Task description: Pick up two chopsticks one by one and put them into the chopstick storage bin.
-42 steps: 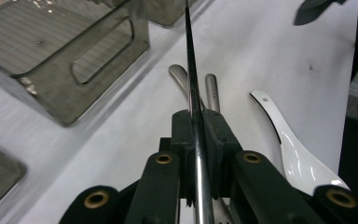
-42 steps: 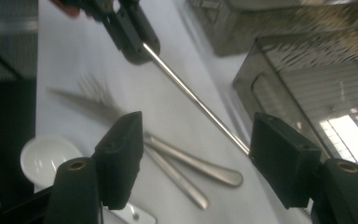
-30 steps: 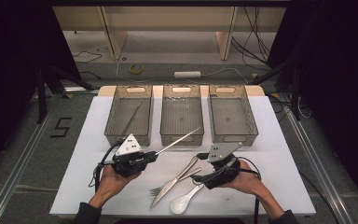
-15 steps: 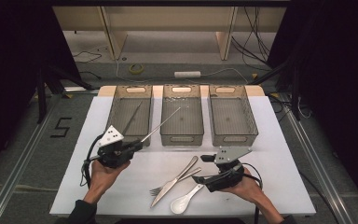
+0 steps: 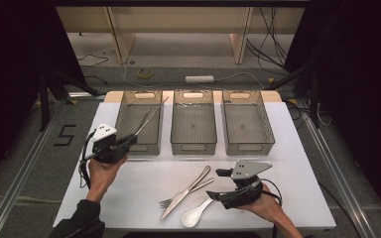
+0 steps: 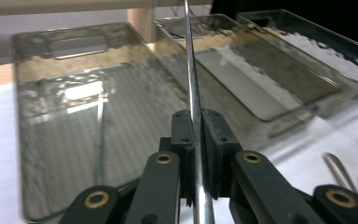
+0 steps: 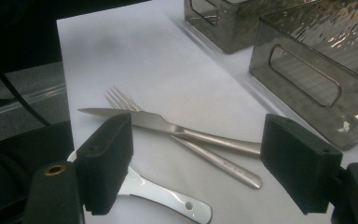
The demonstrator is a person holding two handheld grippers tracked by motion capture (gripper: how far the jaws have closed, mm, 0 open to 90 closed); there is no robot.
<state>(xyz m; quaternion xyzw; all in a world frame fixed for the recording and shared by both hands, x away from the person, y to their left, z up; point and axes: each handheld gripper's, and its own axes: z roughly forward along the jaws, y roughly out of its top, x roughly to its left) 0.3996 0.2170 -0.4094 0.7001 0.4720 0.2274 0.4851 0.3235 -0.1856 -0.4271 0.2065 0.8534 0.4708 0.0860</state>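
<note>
Nearest me, my right gripper [image 5: 217, 184] rests low on the white table [image 5: 297, 148], its jaws standing wide apart with nothing between them. In the right gripper view, just past those jaws, the white spoon [image 7: 168, 198] lies on the table, and beyond it the knife [image 7: 168, 128] crosses over the fork [image 7: 205, 156], the two touching where they cross. From the high view, spoon [image 5: 197, 214], knife [image 5: 186, 195] and fork [image 5: 191, 186] sit together near the front middle of the table, just left of my right gripper.

Further along on the left, my left gripper [image 5: 134, 139] is clamped tight on a thin metal utensil [image 5: 150, 115], held by its near end. In the left gripper view the utensil [image 6: 192, 74] runs straight up between the pressed pads. Its far end reaches over the left bin [image 5: 127, 115], tilted up toward the far right.

Beyond, the middle bin [image 5: 193, 145] and the right bin [image 5: 248, 144] stand side by side in a row along the far half of the table
</note>
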